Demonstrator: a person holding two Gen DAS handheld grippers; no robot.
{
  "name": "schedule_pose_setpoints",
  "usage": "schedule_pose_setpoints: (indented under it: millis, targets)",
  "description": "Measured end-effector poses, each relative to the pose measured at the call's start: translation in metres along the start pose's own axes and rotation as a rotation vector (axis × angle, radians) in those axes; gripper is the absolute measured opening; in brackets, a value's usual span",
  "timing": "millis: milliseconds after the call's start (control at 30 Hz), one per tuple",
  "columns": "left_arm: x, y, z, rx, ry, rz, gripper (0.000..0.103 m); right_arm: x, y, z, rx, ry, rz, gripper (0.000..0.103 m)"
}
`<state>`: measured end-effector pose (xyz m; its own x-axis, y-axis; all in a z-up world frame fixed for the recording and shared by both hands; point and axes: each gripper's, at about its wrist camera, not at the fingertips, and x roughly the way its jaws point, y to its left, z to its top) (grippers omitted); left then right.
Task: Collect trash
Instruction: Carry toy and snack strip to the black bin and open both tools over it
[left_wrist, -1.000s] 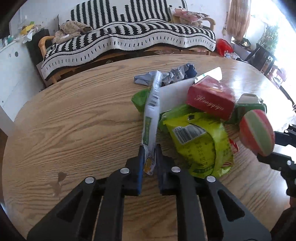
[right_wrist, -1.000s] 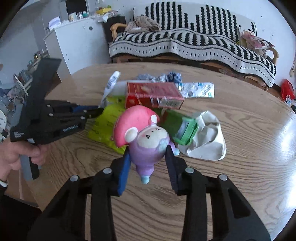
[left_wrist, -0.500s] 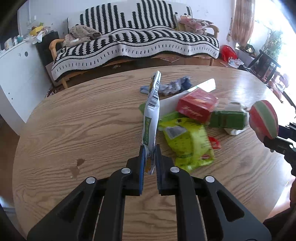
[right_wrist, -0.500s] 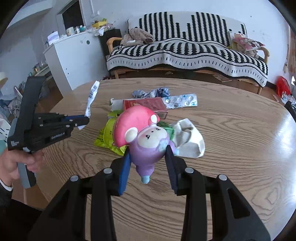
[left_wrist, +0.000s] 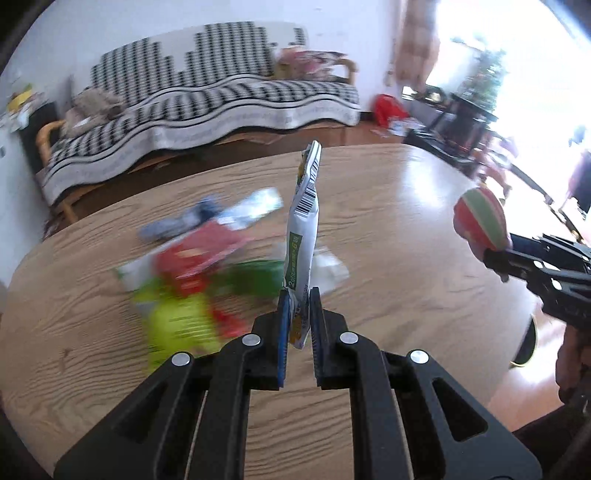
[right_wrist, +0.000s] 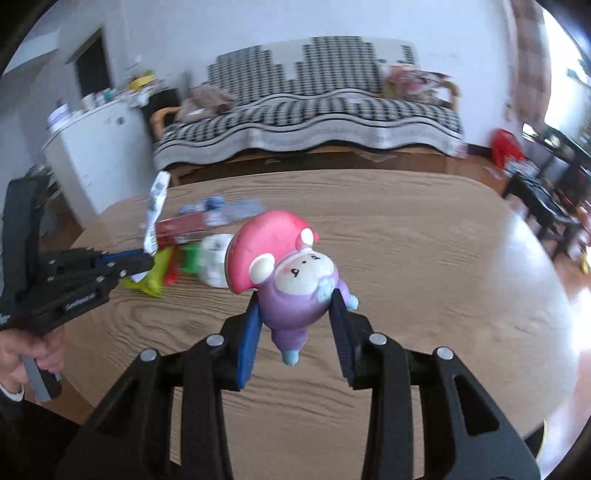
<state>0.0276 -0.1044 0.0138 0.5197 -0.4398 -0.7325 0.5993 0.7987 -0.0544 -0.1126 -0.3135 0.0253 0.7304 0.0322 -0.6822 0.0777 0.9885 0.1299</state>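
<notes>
The left gripper (left_wrist: 297, 299) is clamped on a white wrapper (left_wrist: 303, 236) with a barcode, which stands upright above the wooden table (left_wrist: 388, 229). The right gripper (right_wrist: 295, 317) pinches a soft toy (right_wrist: 284, 273) — pink mushroom cap, purple body — by its sides, clear of the tabletop. The rest of the trash pile (left_wrist: 199, 273) lies blurred on the table: red box, green and yellow packets.

Each hand-held gripper (left_wrist: 298, 325) is black plastic with silver screws, blue pad edging and small white lettering.
</notes>
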Motion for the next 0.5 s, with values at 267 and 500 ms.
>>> schedule_pose_setpoints:
  millis: [267, 500]
  targets:
    - [0.019, -0.12, 0.004, 0.121, -0.001, -0.178, 0.01, -0.063, -0.132, -0.046, 0.191, -0.006, -0.196, 0.037]
    - [0.034, -0.238, -0.002, 0.231, 0.011, -0.37, 0.01, -0.12, -0.243, -0.106, 0.404, 0.007, -0.345, 0.037]
